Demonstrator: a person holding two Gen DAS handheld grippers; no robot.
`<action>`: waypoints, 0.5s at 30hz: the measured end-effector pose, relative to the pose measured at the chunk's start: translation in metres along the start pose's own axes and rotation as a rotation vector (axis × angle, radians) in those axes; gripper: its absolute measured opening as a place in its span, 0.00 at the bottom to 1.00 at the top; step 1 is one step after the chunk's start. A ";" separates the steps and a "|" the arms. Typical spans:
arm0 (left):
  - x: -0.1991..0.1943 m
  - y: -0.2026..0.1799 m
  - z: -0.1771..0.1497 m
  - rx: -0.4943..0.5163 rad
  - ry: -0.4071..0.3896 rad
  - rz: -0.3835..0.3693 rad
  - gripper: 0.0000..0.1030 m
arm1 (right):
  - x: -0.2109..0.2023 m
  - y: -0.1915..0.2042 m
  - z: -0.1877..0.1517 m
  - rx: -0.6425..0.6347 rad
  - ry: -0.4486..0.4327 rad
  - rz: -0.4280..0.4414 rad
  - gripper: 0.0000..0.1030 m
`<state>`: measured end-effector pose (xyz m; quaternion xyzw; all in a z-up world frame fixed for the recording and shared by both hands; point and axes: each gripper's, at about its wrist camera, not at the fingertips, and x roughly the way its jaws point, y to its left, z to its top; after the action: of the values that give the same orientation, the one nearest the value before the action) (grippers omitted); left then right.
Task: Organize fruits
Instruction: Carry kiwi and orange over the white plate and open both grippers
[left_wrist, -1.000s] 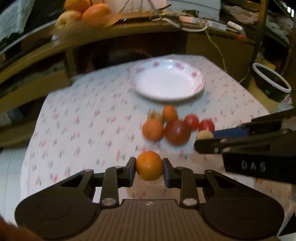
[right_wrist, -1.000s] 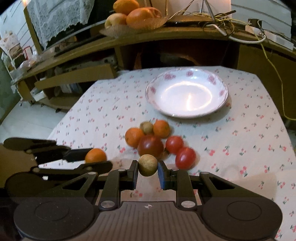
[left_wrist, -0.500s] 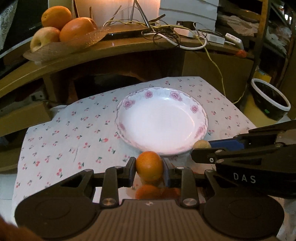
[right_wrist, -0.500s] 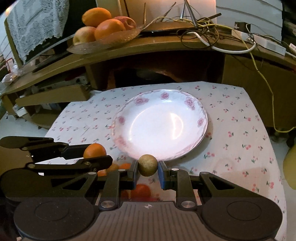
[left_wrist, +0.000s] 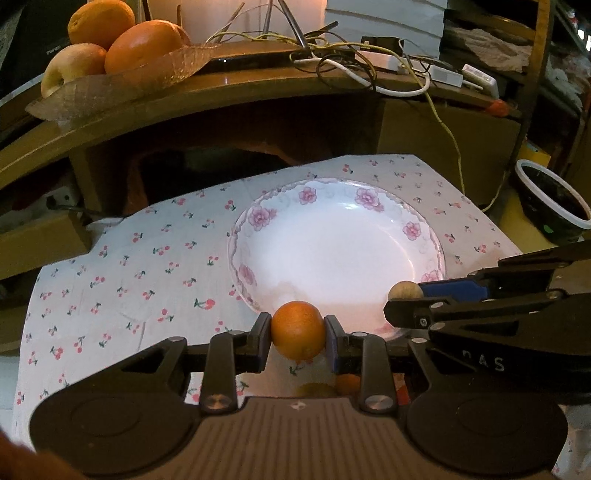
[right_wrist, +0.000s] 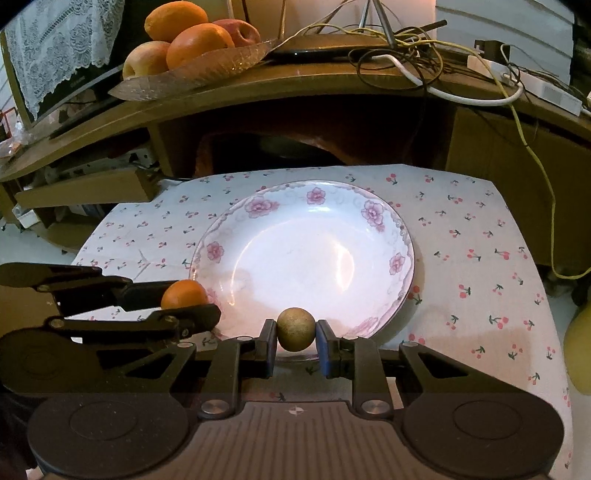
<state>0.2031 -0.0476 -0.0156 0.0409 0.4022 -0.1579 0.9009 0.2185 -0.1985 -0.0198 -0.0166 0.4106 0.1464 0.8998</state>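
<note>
My left gripper (left_wrist: 298, 334) is shut on a small orange (left_wrist: 298, 329), held just above the near rim of the white flowered plate (left_wrist: 332, 254). My right gripper (right_wrist: 296, 338) is shut on a small brown round fruit (right_wrist: 296, 329), also at the plate's (right_wrist: 306, 258) near edge. From the right wrist view the left gripper and its orange (right_wrist: 183, 294) hang at the plate's left rim. In the left wrist view the brown fruit (left_wrist: 405, 290) sits at the plate's right rim. Below the left gripper a bit of other fruit (left_wrist: 347, 384) shows on the cloth, mostly hidden.
The plate stands on a table with a cherry-print cloth (right_wrist: 480, 258). Behind it is a wooden shelf with a glass dish of oranges and apples (right_wrist: 192, 48) and tangled cables (right_wrist: 424, 62). A dark bowl (left_wrist: 554, 206) sits off the table to the right.
Both grippers have carried their fruits forward from the fruit pile to the plate's near rim. The pile has dropped out of sight beneath them.
</note>
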 end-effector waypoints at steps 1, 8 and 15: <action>0.001 0.001 0.001 -0.002 -0.001 -0.001 0.34 | 0.001 -0.001 0.001 0.002 0.001 0.001 0.24; 0.005 0.000 0.002 0.012 -0.014 0.002 0.34 | 0.006 -0.002 0.002 -0.002 0.002 -0.002 0.26; 0.005 0.003 0.001 0.003 -0.013 0.006 0.36 | 0.006 -0.003 0.002 -0.001 -0.002 0.001 0.29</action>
<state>0.2080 -0.0466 -0.0185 0.0422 0.3962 -0.1562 0.9038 0.2240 -0.1992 -0.0235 -0.0165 0.4096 0.1472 0.9002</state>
